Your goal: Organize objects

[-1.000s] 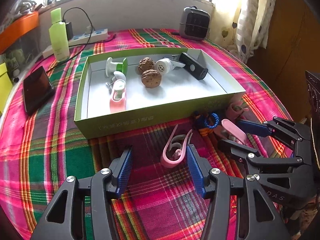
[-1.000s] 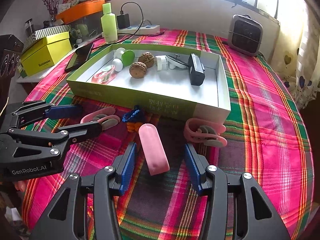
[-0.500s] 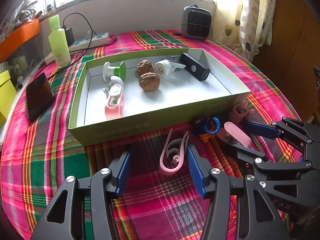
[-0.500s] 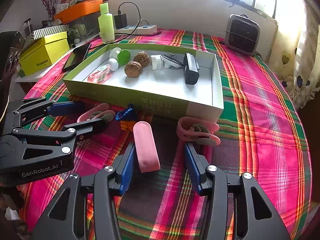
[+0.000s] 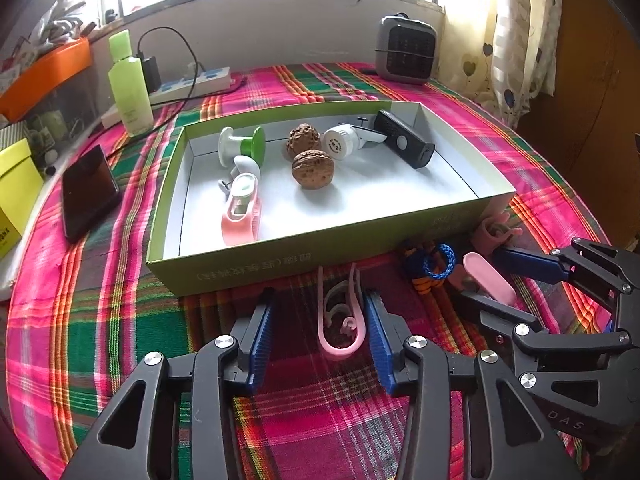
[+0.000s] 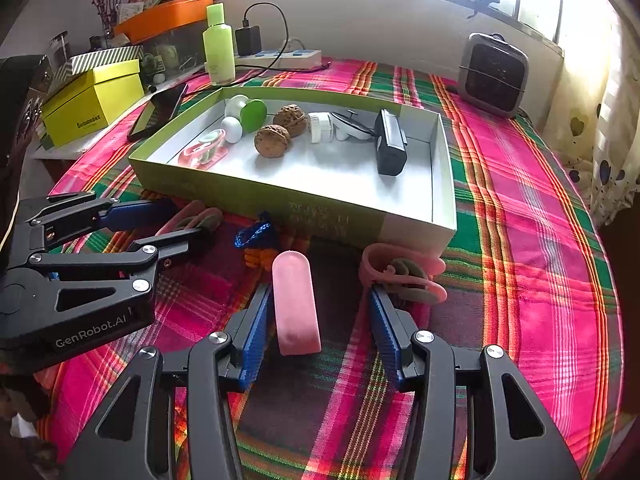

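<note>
Both grippers are hovering low over the plaid worktop (image 6: 532, 240), just in front of the green box (image 5: 320, 256), each lined up on its own loose item. Left gripper (image 5: 318, 334): fingers apart, straddling the pink clip (image 5: 340, 320), which is lying flat. The clip's closed bend is facing the gripper and its open ends are pointing at the box wall, long axis running along the fingers. Right gripper (image 6: 316, 330): fingers apart around the pink bar (image 6: 296, 304), rounded end pointing toward the box, long axis likewise fore-and-aft; whether the left finger is touching it is unclear. This alignment looks chosen so closing squeezes each item across its narrow width. A second pink clip (image 6: 400, 272) and a blue cord bundle (image 6: 256, 236) are waiting beside the box.
</note>
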Motion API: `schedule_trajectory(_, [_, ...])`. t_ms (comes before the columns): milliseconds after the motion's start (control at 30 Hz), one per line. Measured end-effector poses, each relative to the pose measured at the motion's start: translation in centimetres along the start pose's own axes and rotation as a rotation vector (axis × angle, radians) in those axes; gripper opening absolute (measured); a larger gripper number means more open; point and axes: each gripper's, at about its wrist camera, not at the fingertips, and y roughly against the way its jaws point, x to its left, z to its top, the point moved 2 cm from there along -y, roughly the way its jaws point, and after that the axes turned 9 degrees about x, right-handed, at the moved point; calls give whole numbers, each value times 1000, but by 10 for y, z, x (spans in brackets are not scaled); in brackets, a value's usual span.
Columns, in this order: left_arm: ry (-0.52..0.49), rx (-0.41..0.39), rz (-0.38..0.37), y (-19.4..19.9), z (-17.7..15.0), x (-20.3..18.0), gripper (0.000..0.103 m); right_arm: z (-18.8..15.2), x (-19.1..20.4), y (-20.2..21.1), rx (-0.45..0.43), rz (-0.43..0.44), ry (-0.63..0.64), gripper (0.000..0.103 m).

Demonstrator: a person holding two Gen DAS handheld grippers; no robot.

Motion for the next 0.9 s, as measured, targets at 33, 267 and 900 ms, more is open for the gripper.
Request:
schedule_trajectory(33, [3, 0, 4, 0, 0, 1, 38, 0, 1, 0, 0, 0, 2, 49])
schedule_trajectory(267, [20, 1, 26, 0, 0, 2, 30, 0, 2, 1, -3, 9, 10, 44])
schedule_trajectory(900, [56, 3, 39, 3, -3, 7, 22, -3, 1, 4, -15, 38, 3, 19])
